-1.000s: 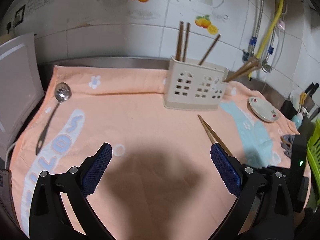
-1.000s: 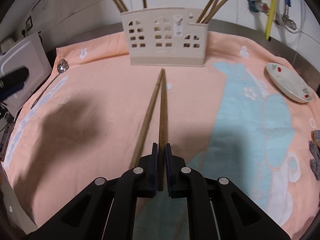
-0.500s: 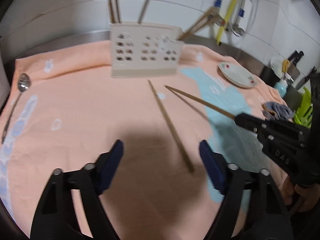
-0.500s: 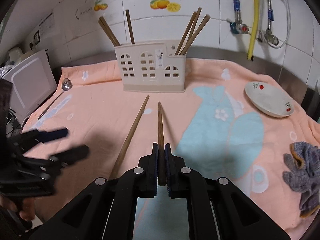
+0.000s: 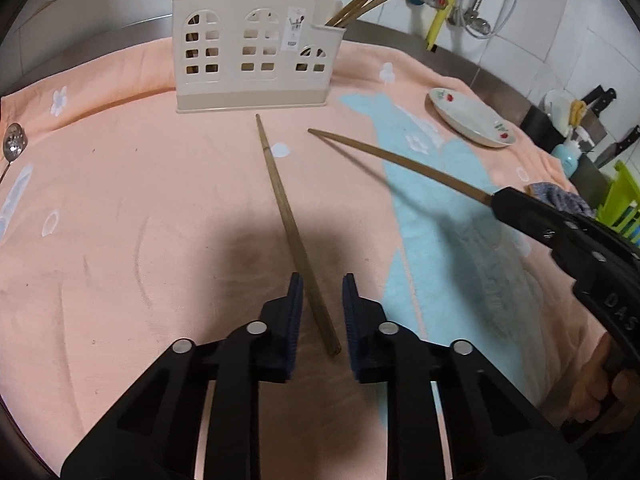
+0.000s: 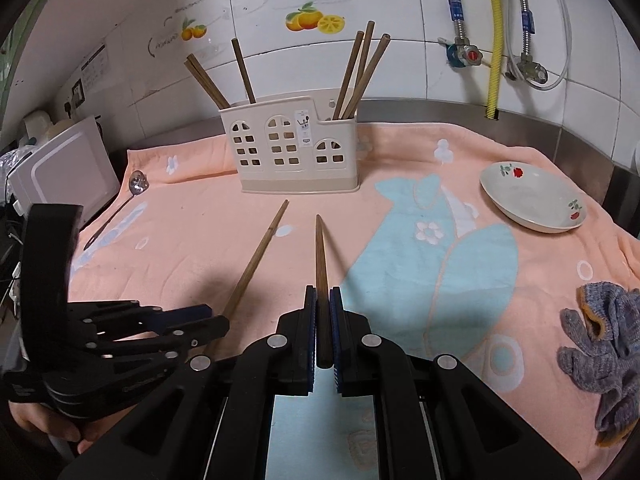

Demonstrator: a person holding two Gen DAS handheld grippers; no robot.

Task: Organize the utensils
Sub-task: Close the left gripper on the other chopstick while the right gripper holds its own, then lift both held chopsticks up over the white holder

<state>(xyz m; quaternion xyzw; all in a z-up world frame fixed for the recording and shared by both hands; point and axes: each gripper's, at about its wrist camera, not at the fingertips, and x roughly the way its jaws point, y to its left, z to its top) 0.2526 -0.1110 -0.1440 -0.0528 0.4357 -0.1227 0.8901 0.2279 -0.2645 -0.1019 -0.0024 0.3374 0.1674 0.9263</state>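
A cream utensil holder (image 5: pixel 256 46) (image 6: pixel 294 148) stands at the back of the orange towel with several chopsticks in it. One loose chopstick (image 5: pixel 294 232) (image 6: pixel 256 264) lies on the towel. My left gripper (image 5: pixel 319 312) straddles its near end, jaws partly closed with a gap on each side of the stick. It also shows in the right wrist view (image 6: pixel 196 320). My right gripper (image 6: pixel 323 320) is shut on a second chopstick (image 6: pixel 320 256) (image 5: pixel 400 160), held above the towel and pointing at the holder. A metal spoon (image 6: pixel 132 192) lies at far left.
A white dish with red flowers (image 6: pixel 534 198) (image 5: pixel 470 118) sits at the right on the towel. A grey knitted glove (image 6: pixel 600 340) lies at the right edge. A white appliance (image 6: pixel 60 168) stands at the left. Tiled wall with pipes behind.
My left gripper moved down over the lying chopstick and narrowed its jaws around its near end. My right gripper lifted its chopstick a little higher and stayed shut.
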